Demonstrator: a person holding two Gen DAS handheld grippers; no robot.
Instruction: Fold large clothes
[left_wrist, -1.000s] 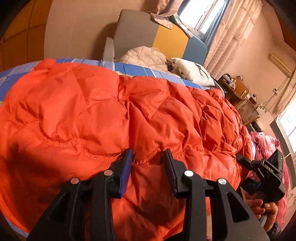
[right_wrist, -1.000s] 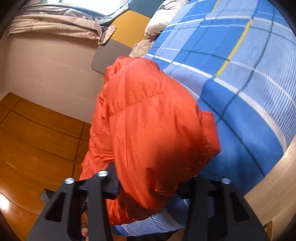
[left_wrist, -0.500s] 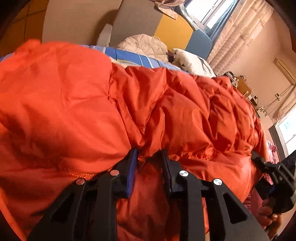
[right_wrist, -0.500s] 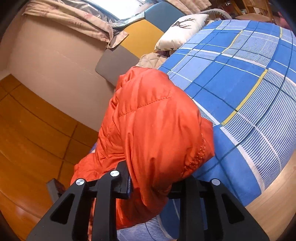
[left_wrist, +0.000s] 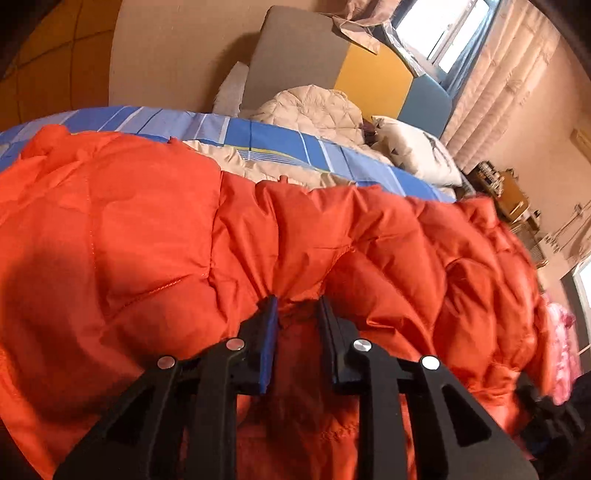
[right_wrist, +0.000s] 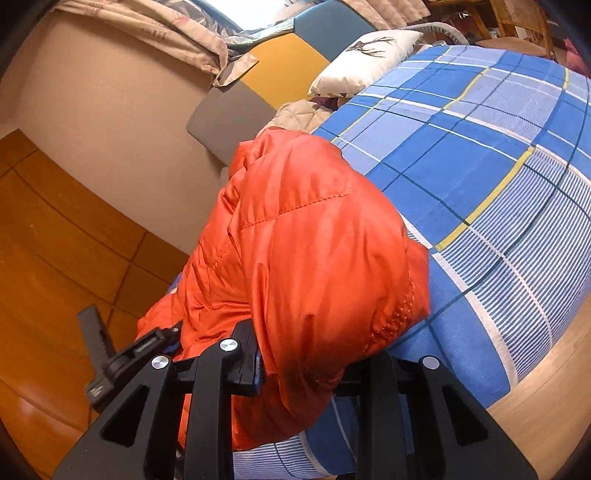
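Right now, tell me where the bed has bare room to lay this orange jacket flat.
Free: the blue plaid bedsheet between the puffy orange down jacket and the bed's far edge, up to the white deer-print pillow. Crowded: the headboard end, where a beige quilted garment lies piled beside that pillow.

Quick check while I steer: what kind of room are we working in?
Most likely a bedroom in a home. The orange jacket lies on a bed with a blue plaid sheet, a pillow sits by the padded headboard, and curtains hang at a window.
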